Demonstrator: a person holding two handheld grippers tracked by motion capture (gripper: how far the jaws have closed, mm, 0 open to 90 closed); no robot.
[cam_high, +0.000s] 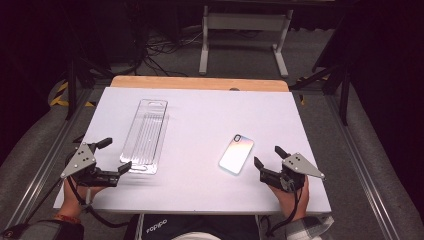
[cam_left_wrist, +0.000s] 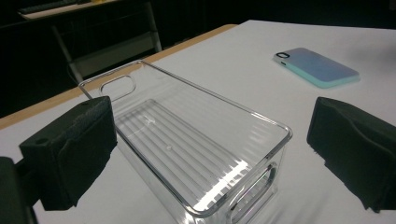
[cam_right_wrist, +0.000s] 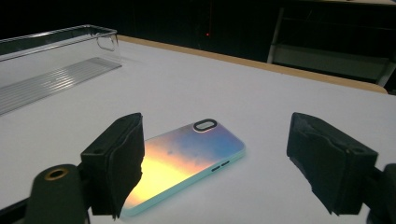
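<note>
A long clear plastic bin (cam_high: 146, 135) lies on the white table (cam_high: 200, 120), left of centre; it is empty, with ribbed floor and handle cut-outs (cam_left_wrist: 187, 149). A phone in an iridescent case (cam_high: 236, 153) lies back up, right of centre. My left gripper (cam_high: 116, 155) is open at the bin's near end, its jaws wide on either side of that end and apart from it. My right gripper (cam_high: 270, 156) is open just right of the phone's near end (cam_right_wrist: 182, 161), not touching it. The bin's far end shows at upper left in the right gripper view (cam_right_wrist: 56, 60).
The table's wooden far edge (cam_high: 200, 82) runs along the back. Behind it stand a white metal frame (cam_high: 245, 35) and cables on the floor. Metal rails (cam_high: 45, 160) flank the table. The phone (cam_left_wrist: 317, 67) lies off to the right in the left gripper view.
</note>
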